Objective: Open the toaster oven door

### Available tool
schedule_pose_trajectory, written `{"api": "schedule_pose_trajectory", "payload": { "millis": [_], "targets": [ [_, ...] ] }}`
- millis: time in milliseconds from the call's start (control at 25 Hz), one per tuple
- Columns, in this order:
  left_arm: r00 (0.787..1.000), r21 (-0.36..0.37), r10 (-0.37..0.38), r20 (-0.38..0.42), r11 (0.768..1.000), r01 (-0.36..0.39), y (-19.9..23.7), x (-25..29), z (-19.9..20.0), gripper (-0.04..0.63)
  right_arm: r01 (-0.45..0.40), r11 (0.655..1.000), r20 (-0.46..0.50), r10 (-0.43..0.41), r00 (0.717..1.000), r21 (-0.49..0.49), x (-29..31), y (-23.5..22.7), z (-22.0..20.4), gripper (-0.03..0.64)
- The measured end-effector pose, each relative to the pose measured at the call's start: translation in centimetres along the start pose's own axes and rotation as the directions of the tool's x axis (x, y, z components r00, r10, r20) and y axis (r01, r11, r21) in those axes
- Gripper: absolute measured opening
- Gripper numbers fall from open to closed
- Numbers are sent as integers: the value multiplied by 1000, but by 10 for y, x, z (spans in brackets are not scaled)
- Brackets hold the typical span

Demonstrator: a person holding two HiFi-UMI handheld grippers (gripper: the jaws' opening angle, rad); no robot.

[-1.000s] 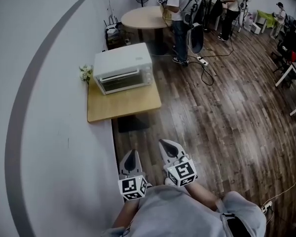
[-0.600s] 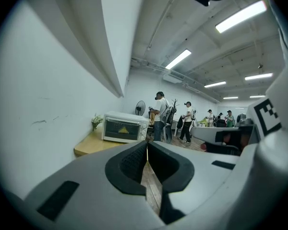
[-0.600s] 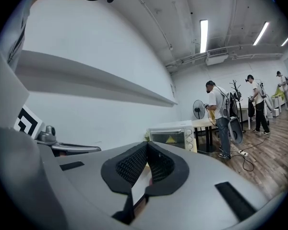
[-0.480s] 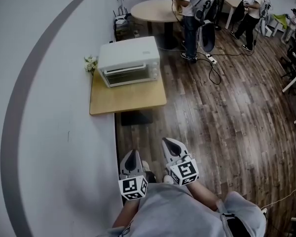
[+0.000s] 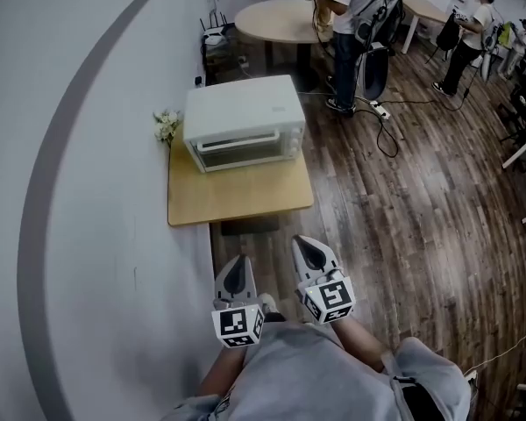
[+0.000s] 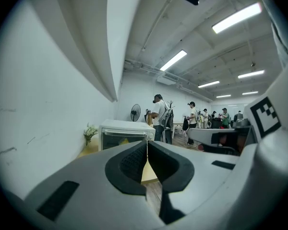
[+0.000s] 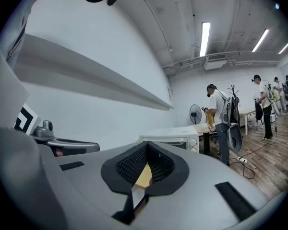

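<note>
Toaster oven (image 5: 244,117): door shut, facing the person, long axis crosswise on table (image 5: 237,202). Left gripper (image 5: 235,268), right gripper (image 5: 307,249): both clenched, empty.

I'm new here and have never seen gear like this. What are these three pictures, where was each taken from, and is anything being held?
There is no robot here. A person holds a two-jaw hand tool in each hand. The head view comes from a camera on the person's head that looks down, so you see the left gripper and the right gripper in front of their body. The other two pictures come from cameras riding on each gripper, looking along its jaws. Both pairs of jaws are closed and hold nothing. Ahead, a white toaster oven stands on a wooden table against the wall, and its door looks shut. Small flowers sit beside it. Other people stand farther back.
</note>
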State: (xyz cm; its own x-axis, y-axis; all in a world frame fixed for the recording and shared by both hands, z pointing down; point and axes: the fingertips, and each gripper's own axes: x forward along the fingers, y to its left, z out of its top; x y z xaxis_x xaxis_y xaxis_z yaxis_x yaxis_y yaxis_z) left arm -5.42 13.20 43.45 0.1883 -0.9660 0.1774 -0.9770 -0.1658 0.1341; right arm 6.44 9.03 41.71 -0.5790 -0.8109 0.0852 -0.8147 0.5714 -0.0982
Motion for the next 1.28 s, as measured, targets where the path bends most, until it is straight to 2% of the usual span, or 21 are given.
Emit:
{"api": "schedule_pose_trajectory", "payload": {
  "millis": [240, 760, 1080, 1280],
  "targets": [
    [1000, 30, -22, 10, 999, 22, 45, 30, 26, 8, 48, 999, 18, -47, 999, -4, 45, 5, 18, -2],
    [999, 0, 0, -32, 1000, 0, 97, 67, 16, 8, 81, 997, -18, -81, 997, -11, 97, -1, 8, -2],
    [998, 1, 57, -17, 998, -57, 113, 111, 28, 8, 31, 999, 0, -31, 1000, -44, 152, -26, 23, 0],
    [996, 27, 85, -7, 996, -84, 120, 151, 38, 8, 2, 994, 6, -2, 1000, -108, 190, -51, 31, 0]
  ]
}}
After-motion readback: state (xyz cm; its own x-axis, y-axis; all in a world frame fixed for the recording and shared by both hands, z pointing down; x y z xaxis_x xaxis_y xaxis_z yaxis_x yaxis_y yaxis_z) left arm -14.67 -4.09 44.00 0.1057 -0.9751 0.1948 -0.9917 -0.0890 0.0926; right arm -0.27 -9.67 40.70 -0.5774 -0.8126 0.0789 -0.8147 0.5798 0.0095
